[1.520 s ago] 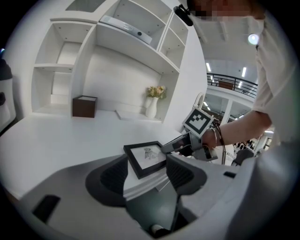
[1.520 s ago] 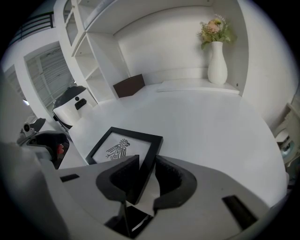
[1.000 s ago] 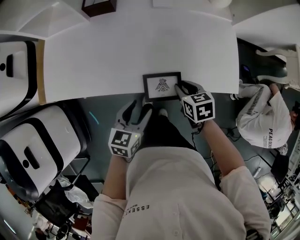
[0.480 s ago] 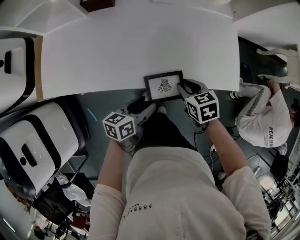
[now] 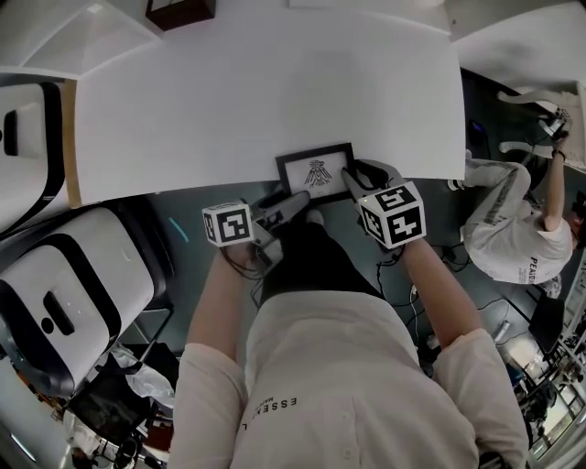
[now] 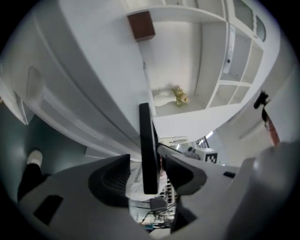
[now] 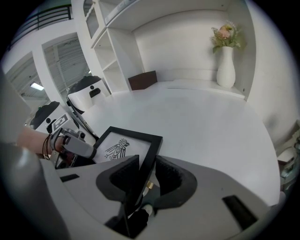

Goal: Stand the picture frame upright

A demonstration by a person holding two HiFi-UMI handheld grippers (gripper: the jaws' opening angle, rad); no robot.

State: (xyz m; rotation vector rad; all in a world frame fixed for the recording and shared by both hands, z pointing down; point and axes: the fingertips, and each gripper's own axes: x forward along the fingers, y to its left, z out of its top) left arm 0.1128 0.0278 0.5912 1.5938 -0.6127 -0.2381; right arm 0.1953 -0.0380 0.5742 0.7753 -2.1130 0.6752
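The black picture frame (image 5: pixel 316 171) with a bird drawing lies at the near edge of the white table (image 5: pixel 229 92), slightly turned and tipped. My right gripper (image 5: pixel 351 177) is shut on its right side; in the right gripper view both pads press the frame's (image 7: pixel 124 150) black border at my right gripper (image 7: pixel 146 176). My left gripper (image 5: pixel 286 203) reaches in at the frame's lower left corner. The left gripper view shows the frame (image 6: pixel 147 140) edge-on between the jaws of my left gripper (image 6: pixel 147 172), with a gap on each side.
A dark brown box (image 5: pixel 180 11) stands at the table's far edge. A white vase with flowers (image 7: pixel 226 65) sits on a shelf behind the table. White and black machines (image 5: pixel 55 302) stand to the left. A person (image 5: pixel 513 229) bends down at the right.
My left gripper rose from below the table edge and turned, bringing its jaws around the frame's lower left corner. The frame turned and tipped slightly in my right gripper.
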